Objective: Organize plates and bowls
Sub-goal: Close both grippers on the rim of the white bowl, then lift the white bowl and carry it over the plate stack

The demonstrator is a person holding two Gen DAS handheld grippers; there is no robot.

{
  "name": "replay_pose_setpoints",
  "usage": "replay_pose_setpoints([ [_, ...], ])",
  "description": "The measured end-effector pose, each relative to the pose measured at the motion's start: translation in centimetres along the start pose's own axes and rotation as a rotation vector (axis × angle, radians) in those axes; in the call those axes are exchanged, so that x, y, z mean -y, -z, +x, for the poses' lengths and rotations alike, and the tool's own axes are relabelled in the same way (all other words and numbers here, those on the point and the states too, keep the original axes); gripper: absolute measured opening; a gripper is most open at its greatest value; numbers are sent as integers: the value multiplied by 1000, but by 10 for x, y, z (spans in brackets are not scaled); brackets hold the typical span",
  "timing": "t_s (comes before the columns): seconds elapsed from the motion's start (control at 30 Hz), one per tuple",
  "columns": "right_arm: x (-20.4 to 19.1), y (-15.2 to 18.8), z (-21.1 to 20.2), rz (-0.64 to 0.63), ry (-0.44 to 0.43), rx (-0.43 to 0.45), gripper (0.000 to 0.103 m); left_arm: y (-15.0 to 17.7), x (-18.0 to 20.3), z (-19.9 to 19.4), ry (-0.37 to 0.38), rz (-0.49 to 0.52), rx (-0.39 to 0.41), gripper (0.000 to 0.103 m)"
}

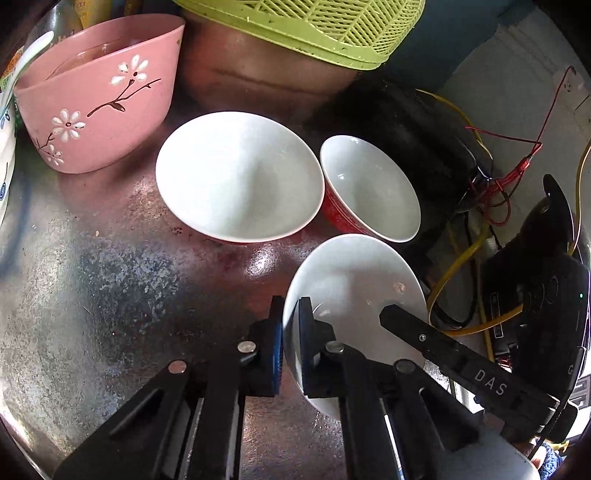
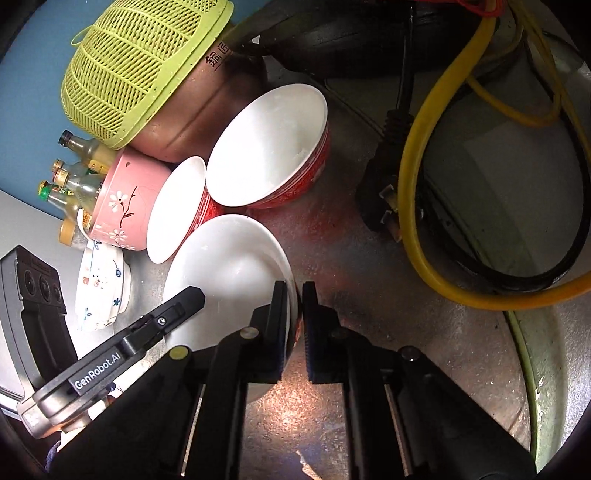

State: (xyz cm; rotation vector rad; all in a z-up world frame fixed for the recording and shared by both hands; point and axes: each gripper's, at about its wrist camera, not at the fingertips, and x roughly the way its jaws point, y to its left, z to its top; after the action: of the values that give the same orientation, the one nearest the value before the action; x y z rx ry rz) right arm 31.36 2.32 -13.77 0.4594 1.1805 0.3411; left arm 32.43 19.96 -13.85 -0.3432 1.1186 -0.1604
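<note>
Bowls are what the step concerns, and the nearest white bowl point(image 1: 354, 280) is gripped at both sides of its rim: the left hand-held gripper point(image 1: 291, 332) is closed on the rim at about 9 o'clock of the bowl in the left wrist view, one pad inside and one outside, and the right hand-held gripper point(image 2: 295, 325) is closed on the opposite rim, at about 3 o'clock of the bowl in its own view. The bowl sits low on the metal worktop point(image 1: 110, 295), at 5 o'clock from the large red-sided bowl point(image 1: 236, 177) and at 6 o'clock from the smaller red-sided bowl point(image 1: 369, 188).

A level lift is judged best, with both grips raised together so that the thin rim is not twisted (a glazed rim is likely to slip under uneven pull). Nesting into the large red-sided bowl appears the natural destination, so enough height should be gained to clear its rim before the bowl is carried across.

All three bowls are seen empty and clean. Inside the pink flowered container point(image 1: 99, 99) at 10 o'clock something glassy is glimpsed, though what it is cannot be told. A green mesh basket point(image 1: 325, 29) is seen resting on a brown pot point(image 1: 266, 81) at 12 o'clock. Yellow cable point(image 2: 424, 184) lies near the right side and is best avoided.
</note>
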Motion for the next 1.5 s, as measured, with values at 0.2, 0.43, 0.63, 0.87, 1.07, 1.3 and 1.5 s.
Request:
replay_pose_setpoints([
  [0.2,-6,5,-19,-14,-5,25,9,9,9,-21,5,21,34,5],
  [0.43,-16,23,-43,-40,-27,38,9,31,8,-56,6,21,69,5],
  [0.63,-34,43,-55,-68,-40,40,9,53,2,-85,10,5,93,5],
  [0.87,-55,65,-64,-103,-53,30,9,77,-8,-115,-6,-19,128,5],
  [1.07,-76,85,-67,-141,-69,12,9,96,-22,-140,-24,-46,155,5],
  [1.3,-107,107,-66,-203,-92,-17,9,116,-49,-168,-58,-95,190,5],
  [1.5,-135,127,-60,-266,-114,-46,9,135,-71,-193,-87,-142,225,5],
])
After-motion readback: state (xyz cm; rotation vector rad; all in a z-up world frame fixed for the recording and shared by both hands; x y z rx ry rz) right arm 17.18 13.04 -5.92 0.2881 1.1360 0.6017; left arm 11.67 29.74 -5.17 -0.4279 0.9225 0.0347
